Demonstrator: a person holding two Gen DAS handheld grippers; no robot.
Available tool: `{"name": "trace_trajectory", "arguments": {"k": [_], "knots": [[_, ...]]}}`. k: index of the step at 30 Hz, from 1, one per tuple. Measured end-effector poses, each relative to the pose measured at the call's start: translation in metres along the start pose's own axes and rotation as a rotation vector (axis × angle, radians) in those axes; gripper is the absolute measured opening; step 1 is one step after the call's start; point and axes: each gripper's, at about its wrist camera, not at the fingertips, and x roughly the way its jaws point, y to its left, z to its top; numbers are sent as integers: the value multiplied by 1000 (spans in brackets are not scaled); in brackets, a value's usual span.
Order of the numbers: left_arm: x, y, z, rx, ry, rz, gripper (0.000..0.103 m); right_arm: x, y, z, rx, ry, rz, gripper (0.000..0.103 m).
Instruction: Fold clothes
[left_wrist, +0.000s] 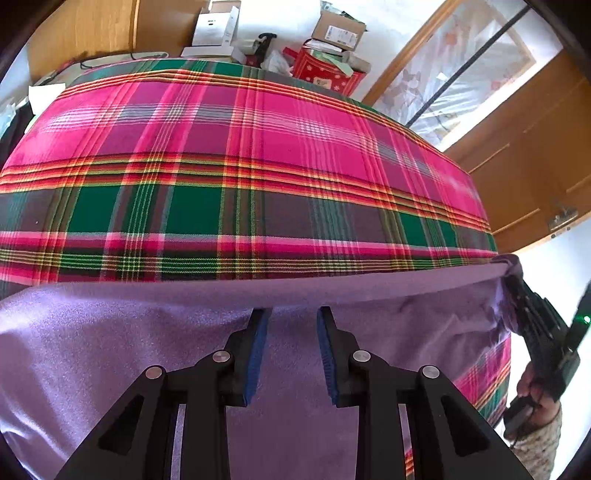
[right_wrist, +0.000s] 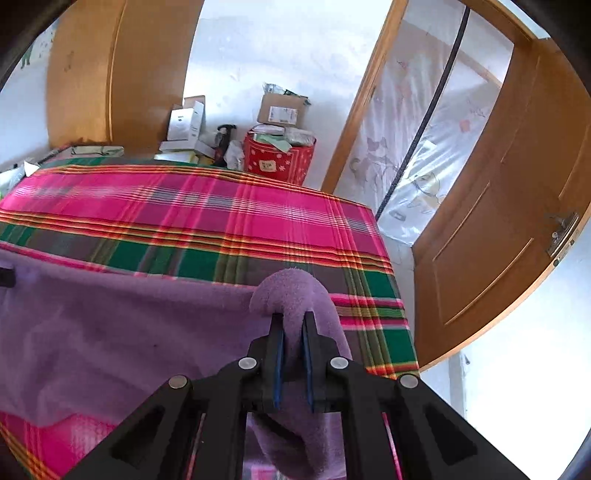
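Note:
A purple fleece garment (left_wrist: 110, 343) lies at the near edge of a bed covered by a pink and green plaid blanket (left_wrist: 236, 147). Its top edge is stretched straight between the two grippers. My left gripper (left_wrist: 293, 314) has its blue-padded fingers (left_wrist: 256, 350) apart, with the garment's edge lying across the tips; no grip shows. My right gripper (right_wrist: 293, 321) is shut on a bunched corner of the purple garment (right_wrist: 291, 291), lifted above the plaid blanket (right_wrist: 184, 206). The right gripper also shows in the left wrist view (left_wrist: 517, 284), at the garment's right corner.
Cardboard boxes (left_wrist: 338, 31), a red patterned bag (left_wrist: 325, 72) and white boxes (left_wrist: 216, 26) are piled at the bed's far end. An open wooden door (right_wrist: 498, 221) stands to the right, beside the bed's right edge. A wooden wardrobe (right_wrist: 110, 74) stands behind.

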Motion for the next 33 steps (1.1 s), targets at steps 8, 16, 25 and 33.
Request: {"name": "trace_trajectory", "arguments": {"k": [8,16,25,33], "knots": [[-15,-18,-20,132,-14,29,29,27,-1,3,32,65,36,11],[-31,-55,-62,367,-22,66,29,22,-37,0,205,81,158,30],[-22,-95,-104,601,6,114,29,14,-60,-2,322,94,238,38],[-4,-106,-113,651,37,128,29,22,-59,13,315,85,153,39]]}}
